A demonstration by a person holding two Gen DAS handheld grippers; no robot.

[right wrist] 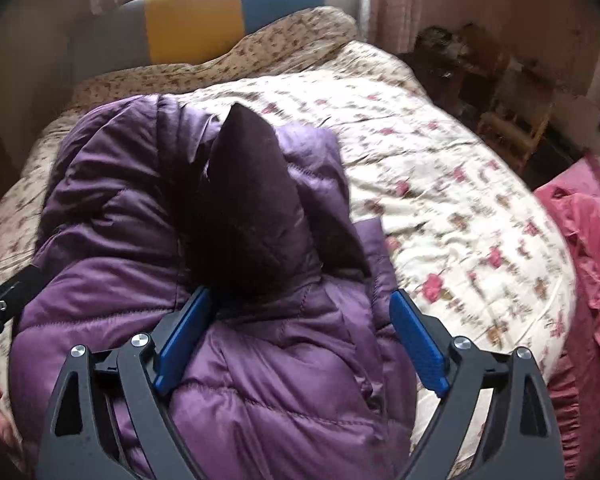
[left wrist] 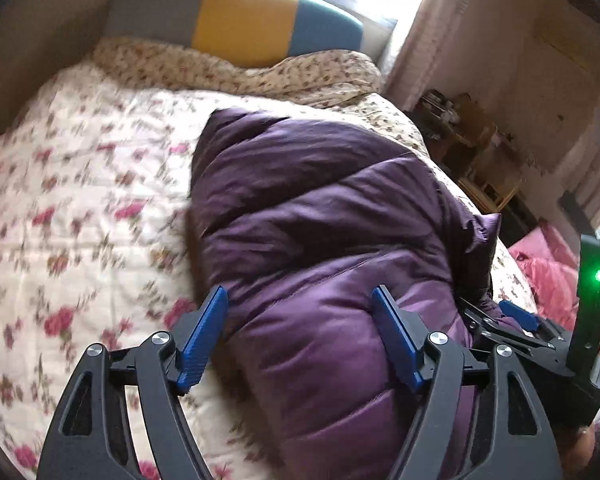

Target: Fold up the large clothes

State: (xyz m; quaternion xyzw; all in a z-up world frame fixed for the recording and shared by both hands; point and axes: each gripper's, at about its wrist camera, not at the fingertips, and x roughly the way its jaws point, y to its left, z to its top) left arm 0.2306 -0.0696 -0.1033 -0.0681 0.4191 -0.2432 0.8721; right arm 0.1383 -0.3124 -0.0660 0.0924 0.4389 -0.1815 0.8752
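Observation:
A purple quilted puffer jacket (left wrist: 332, 216) lies bunched lengthwise on a bed with a floral quilt (left wrist: 80, 208). My left gripper (left wrist: 300, 300) is open, its blue pads wide apart over the jacket's near end, holding nothing. In the right wrist view the jacket (right wrist: 140, 240) shows a dark lining flap (right wrist: 252, 208) standing up in a point. My right gripper (right wrist: 300, 308) is open, its jaws astride the jacket just below that flap. The right gripper also shows at the right edge of the left wrist view (left wrist: 516, 320).
A grey, yellow and blue headboard (left wrist: 240, 20) stands at the far end below a bright window. A small-flowered duvet (left wrist: 236, 68) is piled there. Wooden furniture and clutter (right wrist: 512, 128) stand beyond the bed's right side. A pink frilled cloth (right wrist: 592, 248) hangs at the right.

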